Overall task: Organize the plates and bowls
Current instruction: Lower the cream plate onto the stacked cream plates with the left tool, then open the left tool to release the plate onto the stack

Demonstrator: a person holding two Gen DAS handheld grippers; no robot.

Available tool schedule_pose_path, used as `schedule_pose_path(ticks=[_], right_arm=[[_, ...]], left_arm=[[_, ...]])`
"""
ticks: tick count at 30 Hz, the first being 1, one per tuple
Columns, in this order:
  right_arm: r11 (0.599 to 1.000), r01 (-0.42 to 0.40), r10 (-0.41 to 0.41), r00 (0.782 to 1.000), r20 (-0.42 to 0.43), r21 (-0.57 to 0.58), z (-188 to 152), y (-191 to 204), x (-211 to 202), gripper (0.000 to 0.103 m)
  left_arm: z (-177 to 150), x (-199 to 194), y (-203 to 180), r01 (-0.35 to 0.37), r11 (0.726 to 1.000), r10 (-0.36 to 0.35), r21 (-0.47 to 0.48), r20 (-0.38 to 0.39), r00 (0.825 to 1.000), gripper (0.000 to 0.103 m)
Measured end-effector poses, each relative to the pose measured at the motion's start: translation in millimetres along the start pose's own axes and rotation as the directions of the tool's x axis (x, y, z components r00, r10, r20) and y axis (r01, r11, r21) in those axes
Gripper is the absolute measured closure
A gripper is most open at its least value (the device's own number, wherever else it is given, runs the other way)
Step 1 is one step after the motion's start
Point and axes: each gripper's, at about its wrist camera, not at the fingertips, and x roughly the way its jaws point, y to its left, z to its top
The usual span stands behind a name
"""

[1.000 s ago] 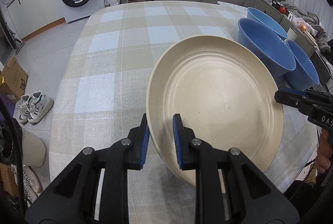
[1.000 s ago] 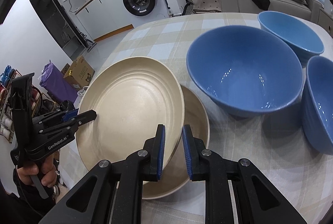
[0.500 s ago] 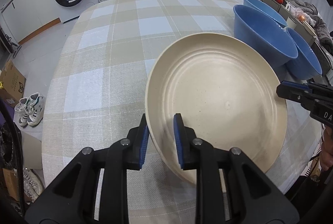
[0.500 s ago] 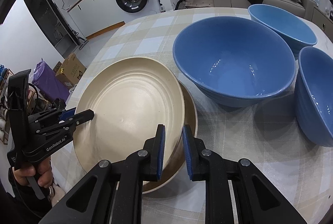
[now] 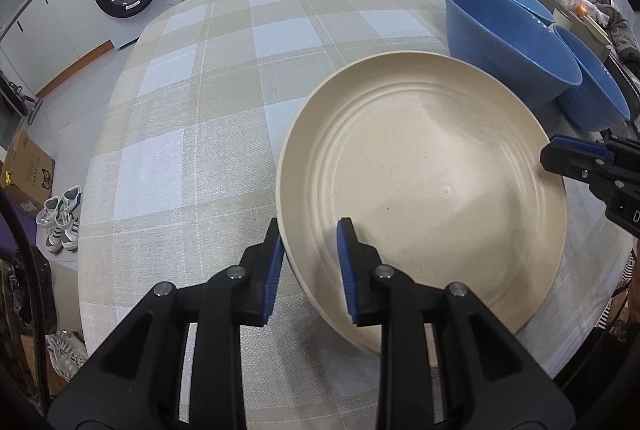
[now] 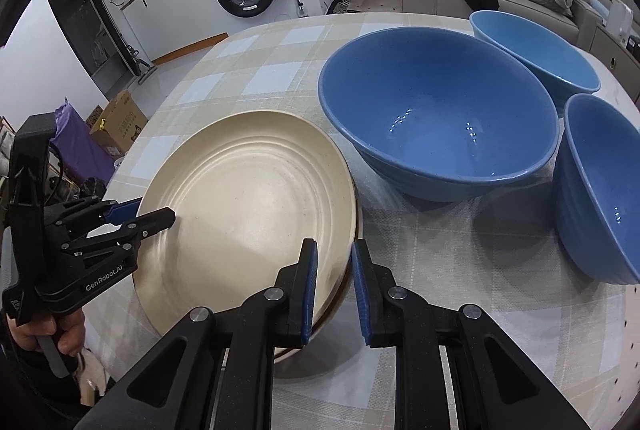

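Right wrist view shows the round cream plate with ridged rings [image 6: 248,206] lying on a second plate of the same kind [image 6: 352,262], just beside the large blue ceramic bowl [image 6: 436,118] on the checked counter [image 6: 420,254]. The right gripper [image 6: 334,290] is clamped on the plate rim nearest that bowl. On the rim far from the bowl, the left gripper [image 5: 308,270] straddles the edge and its fingers [image 5: 274,266] are opening, apparently off the rim. I judge that the stacking step is ending. Next, both grippers should release and draw back, then go to the bowls.
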Motion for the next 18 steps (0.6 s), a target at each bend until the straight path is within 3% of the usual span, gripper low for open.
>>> schedule_pose_path(ticks=[13, 18], right_arm=[[1.000, 0.005, -0.005, 1.000, -0.005, -0.003, -1.2, -1.2, 0.0, 0.082], [1.000, -0.005, 0.005, 1.000, -0.006, 0.004, -1.0, -5.0, 0.1, 0.081]], left_arm=[[-0.6, 1.2, -7.6, -0.032, 0.998, 0.033, 0.054, -0.017, 0.999, 0.077], [-0.5, 0.9, -5.1, -0.014, 0.999, 0.015, 0.045, -0.024, 1.000, 0.075]])
